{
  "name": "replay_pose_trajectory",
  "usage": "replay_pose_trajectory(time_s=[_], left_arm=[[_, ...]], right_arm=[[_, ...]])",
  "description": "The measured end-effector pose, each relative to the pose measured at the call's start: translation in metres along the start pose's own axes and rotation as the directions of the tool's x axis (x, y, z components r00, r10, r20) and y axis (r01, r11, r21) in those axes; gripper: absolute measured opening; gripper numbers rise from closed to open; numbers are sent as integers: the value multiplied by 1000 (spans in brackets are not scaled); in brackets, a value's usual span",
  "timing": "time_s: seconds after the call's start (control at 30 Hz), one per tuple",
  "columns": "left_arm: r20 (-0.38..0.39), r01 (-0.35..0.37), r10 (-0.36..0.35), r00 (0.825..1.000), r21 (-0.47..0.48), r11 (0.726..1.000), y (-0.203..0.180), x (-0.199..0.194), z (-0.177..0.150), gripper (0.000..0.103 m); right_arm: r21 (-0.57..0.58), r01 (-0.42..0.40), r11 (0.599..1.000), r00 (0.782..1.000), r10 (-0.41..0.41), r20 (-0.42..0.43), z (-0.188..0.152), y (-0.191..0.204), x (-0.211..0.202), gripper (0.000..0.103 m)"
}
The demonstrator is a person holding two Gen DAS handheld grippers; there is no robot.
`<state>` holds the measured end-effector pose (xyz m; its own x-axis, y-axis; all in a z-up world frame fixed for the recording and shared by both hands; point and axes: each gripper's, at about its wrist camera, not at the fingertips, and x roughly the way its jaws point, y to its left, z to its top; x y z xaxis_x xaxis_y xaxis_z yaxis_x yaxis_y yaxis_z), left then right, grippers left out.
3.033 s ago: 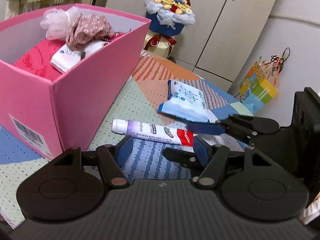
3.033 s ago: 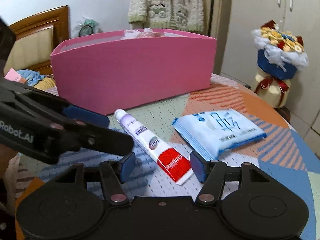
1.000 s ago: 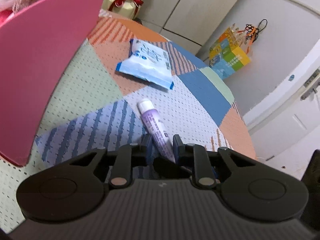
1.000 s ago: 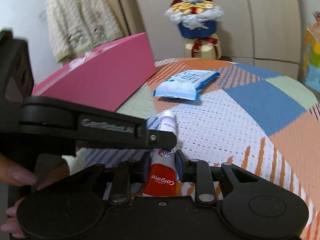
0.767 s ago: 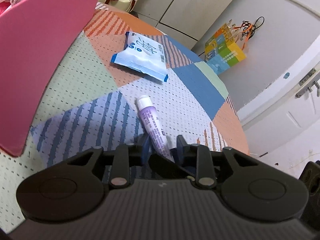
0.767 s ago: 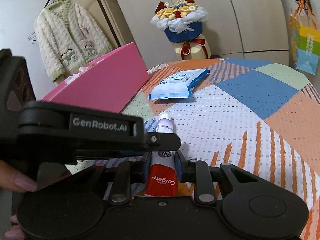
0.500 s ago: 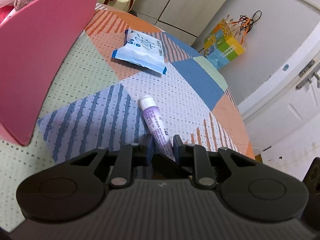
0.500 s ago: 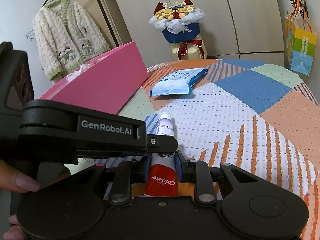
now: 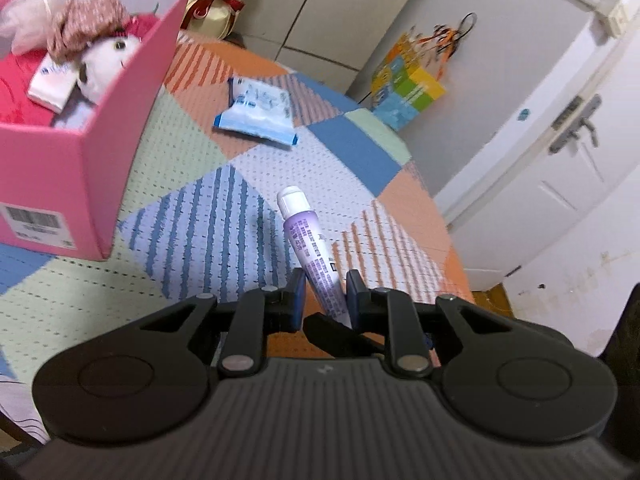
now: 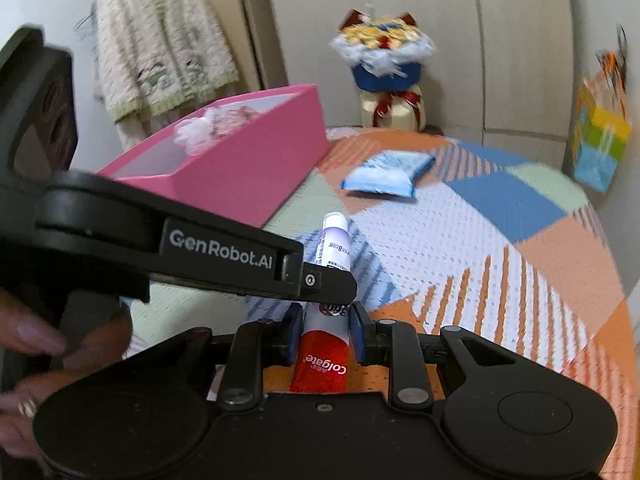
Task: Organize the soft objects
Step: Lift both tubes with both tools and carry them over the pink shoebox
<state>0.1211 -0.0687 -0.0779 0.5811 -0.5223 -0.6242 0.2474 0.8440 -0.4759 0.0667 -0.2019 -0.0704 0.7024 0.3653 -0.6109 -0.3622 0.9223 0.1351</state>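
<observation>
We hold the toothpaste tube [image 9: 316, 256] clear of the desk [image 9: 200, 184], left gripper [image 9: 323, 300] and right gripper [image 10: 325, 334] jaws both clenched on it, mid-carry, and next we judge a swing toward the pink box [image 9: 100, 168] at 10 o'clock.

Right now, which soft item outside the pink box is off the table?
The toothpaste tube, clamped by both hand-held grippers; the blue wipes pack lies flat on the tablecloth.
</observation>
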Motion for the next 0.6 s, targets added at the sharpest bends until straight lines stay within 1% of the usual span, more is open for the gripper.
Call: replay_pose_trajectory(time_s=[0.17,0.3,0.47,0.6], left_arm=[[67,47,-48,997,20,999,2,-40,5,21],[144,47,-53,988,44,998,5,-71,13,21],[246,31,-46,968,66,997,15,-106,28,21],[317,10,-29,948,62,998,31,-128,43,21]], right_arm=[[-79,4,997,999,0,45,13,25,-23,29],[-133,3,991,995,10,103,28,47,-36,29],[-191,-11,982,987,41,155,52,71,-36,28],[-213,-57,975,978,98,186,76,87,-28,28]])
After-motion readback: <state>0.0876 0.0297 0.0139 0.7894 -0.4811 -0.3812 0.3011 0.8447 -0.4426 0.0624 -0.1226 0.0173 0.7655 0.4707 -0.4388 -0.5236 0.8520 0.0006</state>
